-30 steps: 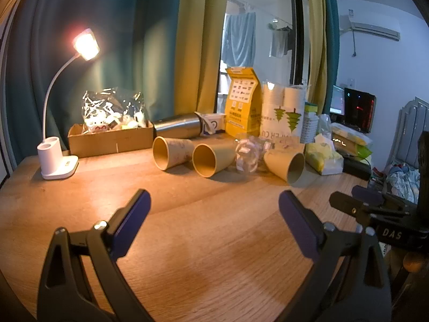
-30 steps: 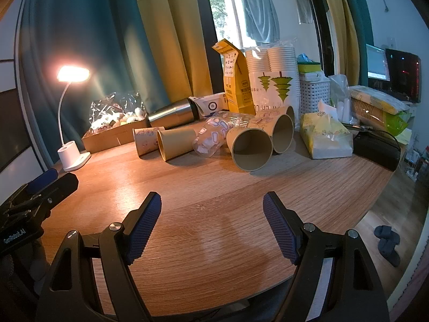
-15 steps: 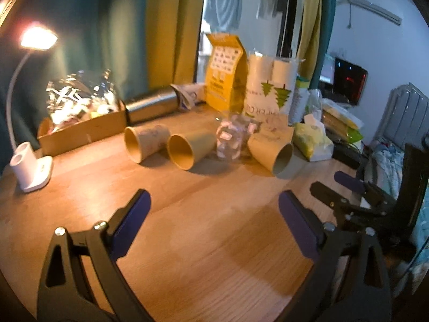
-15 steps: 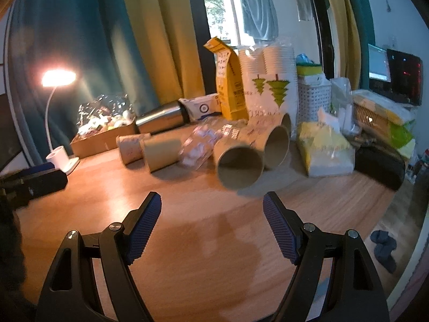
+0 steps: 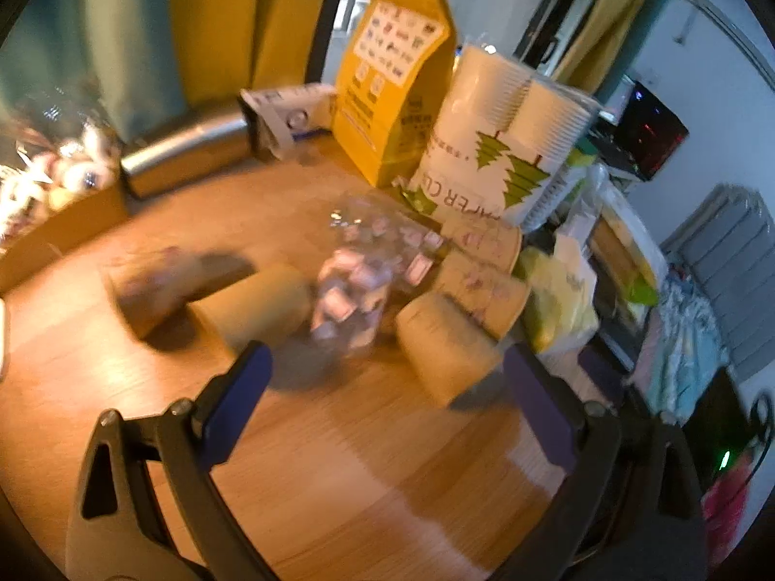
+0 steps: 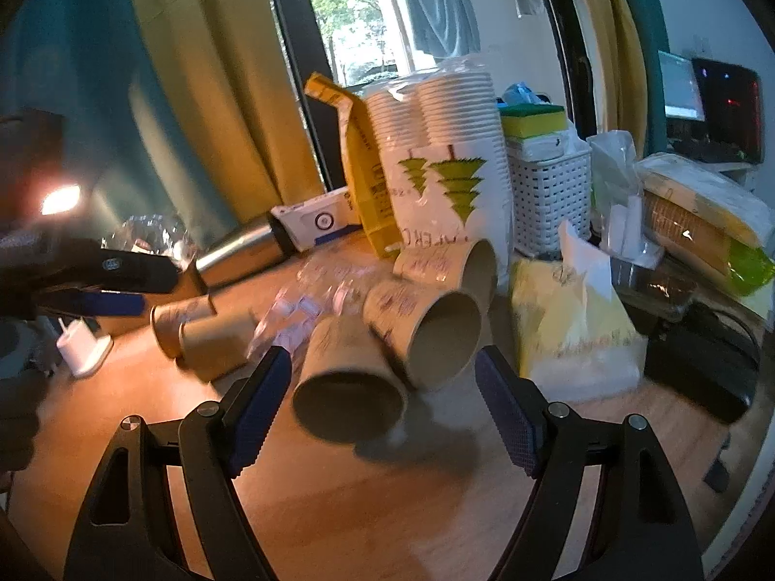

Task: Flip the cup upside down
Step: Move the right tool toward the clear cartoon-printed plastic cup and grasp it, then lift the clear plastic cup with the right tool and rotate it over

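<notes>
Several brown paper cups lie on their sides on the wooden table. In the right wrist view my right gripper (image 6: 382, 411) is open and empty, with the nearest cup (image 6: 348, 382) lying between its fingertips, mouth toward me; a second cup (image 6: 426, 334) lies just behind it. In the left wrist view my left gripper (image 5: 387, 411) is open and empty, close to a lying cup (image 5: 448, 351) at right and another cup (image 5: 256, 310) at left. A clear plastic cup (image 5: 356, 285) lies between them. The left gripper also shows in the right wrist view (image 6: 97, 285) at far left.
Behind the cups stand a sleeve of white paper cups (image 6: 445, 164), a yellow carton (image 5: 387, 87), a steel flask (image 6: 242, 252) lying down, a white basket (image 6: 547, 193) and a tissue pack (image 6: 571, 334). A lit lamp (image 6: 60, 198) and its base (image 6: 82, 348) are at left.
Both grippers have moved forward toward the lying cups, which now look larger and closer. Both stay open. The left view has swung right and is blurred.
</notes>
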### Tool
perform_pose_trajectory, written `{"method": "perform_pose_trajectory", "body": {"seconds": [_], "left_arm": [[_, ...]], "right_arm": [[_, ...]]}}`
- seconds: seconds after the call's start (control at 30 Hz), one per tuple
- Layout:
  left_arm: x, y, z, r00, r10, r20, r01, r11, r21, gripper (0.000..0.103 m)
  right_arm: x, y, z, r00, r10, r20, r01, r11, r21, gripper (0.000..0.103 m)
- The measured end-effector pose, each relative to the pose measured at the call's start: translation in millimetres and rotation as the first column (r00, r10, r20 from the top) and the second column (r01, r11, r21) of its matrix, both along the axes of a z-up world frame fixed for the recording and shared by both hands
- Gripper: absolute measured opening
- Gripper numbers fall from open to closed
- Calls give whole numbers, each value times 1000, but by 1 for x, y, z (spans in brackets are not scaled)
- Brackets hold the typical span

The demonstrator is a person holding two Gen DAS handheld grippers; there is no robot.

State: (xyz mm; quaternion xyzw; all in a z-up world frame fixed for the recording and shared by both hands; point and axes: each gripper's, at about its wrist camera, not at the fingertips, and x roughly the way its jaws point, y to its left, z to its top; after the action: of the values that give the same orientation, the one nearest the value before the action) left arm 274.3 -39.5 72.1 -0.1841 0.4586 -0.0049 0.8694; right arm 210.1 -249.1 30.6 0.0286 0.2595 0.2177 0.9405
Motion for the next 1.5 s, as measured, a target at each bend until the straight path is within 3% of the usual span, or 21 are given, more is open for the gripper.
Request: {"method": "perform_pose_trajectory", "body": {"seconds": [0.13,0.5,0.7,1.07,1.1,1.17,1.5], "left_arm": [[45,-3,-6,999,27,-37,-29,998,-62,97],[140,-1,-44,986,60,-158,-78,991,-112,98],[160,4,-73,969,97,-225,-123,987,-107,97],[178,7,-99,960,98,-261,-131,985,-113,96],[178,7,-99,963,96,-253,-128,985,-114,93],[176,6,-96,966,82,-243,-112,987,-112,74],[150,8,-59,992,30,-122,-47,990,-136,67]], "right_arm": [[11,-14,4,1000,-11,9,10,998,69,81],[20,-29,-6,1000,-6,-19,8,992,128,81],[23,-33,-11,999,-8,-35,13,990,143,81],[22,-33,-17,999,-9,-53,17,989,150,81],[23,-33,-17,999,-9,-54,17,989,149,81],[22,-33,-17,999,-13,-52,20,989,146,81],[9,-29,-8,999,-41,-14,42,992,118,81]]}}
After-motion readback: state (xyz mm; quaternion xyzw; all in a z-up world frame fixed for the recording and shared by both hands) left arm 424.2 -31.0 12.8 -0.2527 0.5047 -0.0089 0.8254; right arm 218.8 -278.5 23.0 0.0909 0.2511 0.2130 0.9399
